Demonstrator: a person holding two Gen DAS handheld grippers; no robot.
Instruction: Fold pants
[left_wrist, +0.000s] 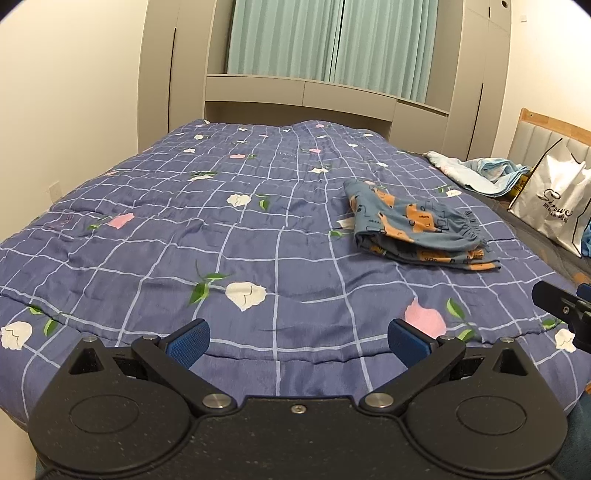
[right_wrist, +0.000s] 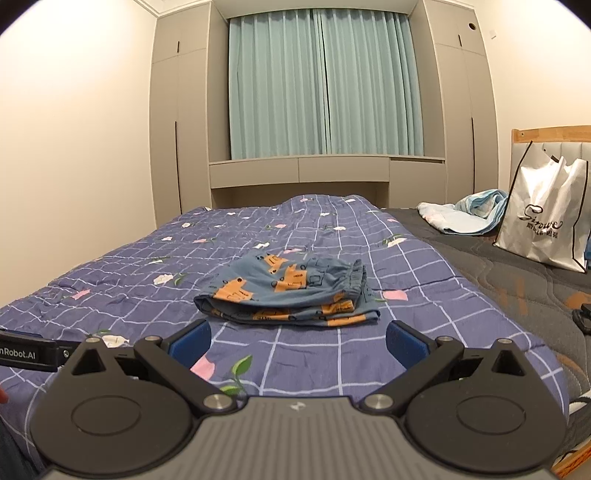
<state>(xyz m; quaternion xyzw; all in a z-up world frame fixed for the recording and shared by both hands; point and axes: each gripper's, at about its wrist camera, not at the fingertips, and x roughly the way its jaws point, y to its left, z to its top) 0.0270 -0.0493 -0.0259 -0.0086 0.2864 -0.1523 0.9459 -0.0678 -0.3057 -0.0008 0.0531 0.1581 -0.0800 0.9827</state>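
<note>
Both grippers are empty right now. The left gripper (left_wrist: 298, 341) has its jaws wide apart over bare quilt (left_wrist: 155, 236), touching nothing, and the right gripper (right_wrist: 298, 341) is spread just as wide, hanging just short of the pants (right_wrist: 288, 293). The pants sit on the bed as a compact layered bundle, waistband to the right, so folding looks basically done, maybe one tidy-up left.

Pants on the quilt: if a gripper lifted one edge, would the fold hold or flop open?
The pants look like thin, soft cloth with sagging layers, so they would probably droop and unfold. The gathered waistband seems thicker, likely a firmer grip. They probably weigh little.
</note>
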